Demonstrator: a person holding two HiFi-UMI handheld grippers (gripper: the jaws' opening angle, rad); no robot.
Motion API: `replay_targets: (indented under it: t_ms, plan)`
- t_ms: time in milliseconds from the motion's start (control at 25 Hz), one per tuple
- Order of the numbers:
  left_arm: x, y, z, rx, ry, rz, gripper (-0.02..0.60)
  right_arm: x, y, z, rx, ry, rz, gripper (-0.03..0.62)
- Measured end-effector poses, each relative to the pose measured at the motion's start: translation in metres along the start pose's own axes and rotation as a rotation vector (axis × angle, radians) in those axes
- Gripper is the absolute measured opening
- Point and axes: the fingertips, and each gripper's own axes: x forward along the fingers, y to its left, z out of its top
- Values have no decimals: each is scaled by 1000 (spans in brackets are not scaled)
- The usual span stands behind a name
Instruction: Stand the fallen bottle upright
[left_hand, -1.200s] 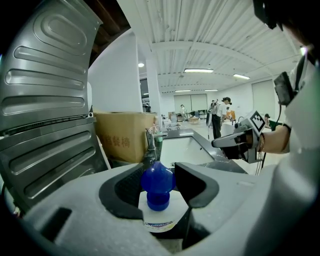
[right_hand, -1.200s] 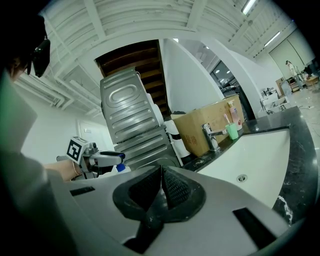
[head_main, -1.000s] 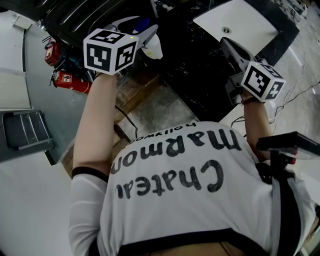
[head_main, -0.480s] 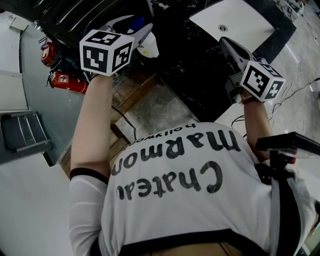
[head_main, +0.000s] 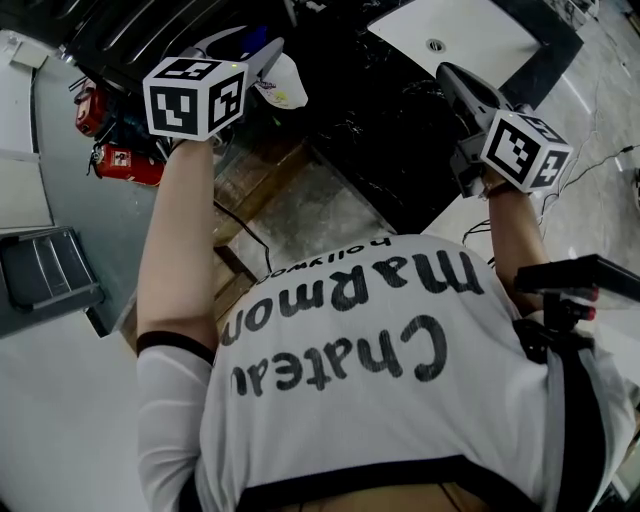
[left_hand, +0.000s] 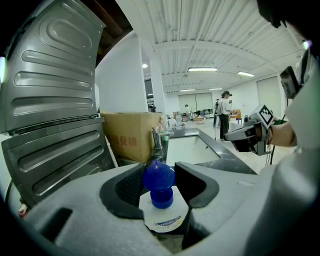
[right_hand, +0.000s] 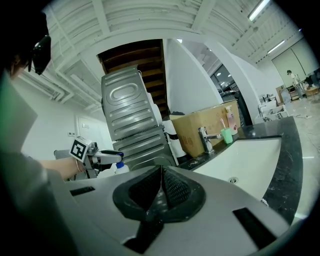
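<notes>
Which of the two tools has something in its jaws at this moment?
The left tool, clamped on the blue-capped white bottle; the right tool is shut and empty.

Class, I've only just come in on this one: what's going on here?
A person works with a tool in each hand. The left tool is closed on a white bottle with a blue cap, holding it in the air near the black counter. The bottle is not yet set down standing. The right tool has its jaws together with nothing in them, near the white sink.
</notes>
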Motion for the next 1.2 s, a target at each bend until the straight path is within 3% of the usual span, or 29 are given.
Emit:
replay_targets:
  t_ms: [600,920,1200]
  plan:
    - [-3,8,-1,-29,-20,20,192,-12,3,3,3,-7,-30,15]
    - [-13,9,4,-38,-30,4,192,-15,20,11,-66,4,-32,15]
    - [-11,10,4,-23,-26,-7,196,-12,20,8,-63,12,-24,15]
